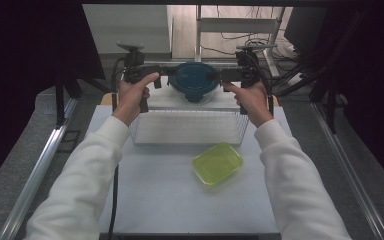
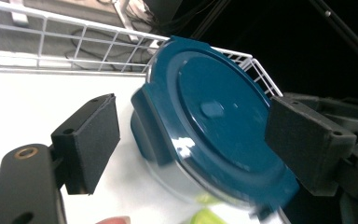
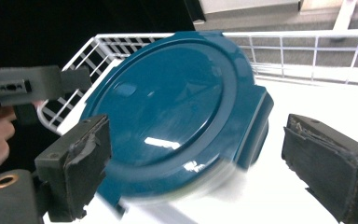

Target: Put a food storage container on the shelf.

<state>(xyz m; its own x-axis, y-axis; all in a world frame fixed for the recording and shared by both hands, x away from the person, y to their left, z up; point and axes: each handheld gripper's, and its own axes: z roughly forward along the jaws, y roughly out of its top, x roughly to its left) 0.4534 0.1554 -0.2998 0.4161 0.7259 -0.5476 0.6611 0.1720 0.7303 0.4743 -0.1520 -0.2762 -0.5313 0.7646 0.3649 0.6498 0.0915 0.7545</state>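
Observation:
A round clear bowl with a dark teal lid (image 1: 195, 80) sits at the far end of a white wire basket (image 1: 187, 127). My left gripper (image 1: 161, 80) is at its left side and my right gripper (image 1: 230, 77) at its right, both pointing inward. In the left gripper view, the left gripper (image 2: 193, 121) is open, its pads (image 2: 93, 140) clear of the lid (image 2: 214, 112). In the right gripper view, the right gripper (image 3: 198, 140) is open around the lid (image 3: 168, 112), and its right pad (image 3: 321, 163) stands apart from the lid.
A yellow-green rectangular container (image 1: 217, 162) lies on the pale table (image 1: 180, 205) just in front of the basket. The left gripper (image 3: 28, 84) and the hand holding it appear beyond the lid in the right gripper view. Metal rails run along both sides of the table.

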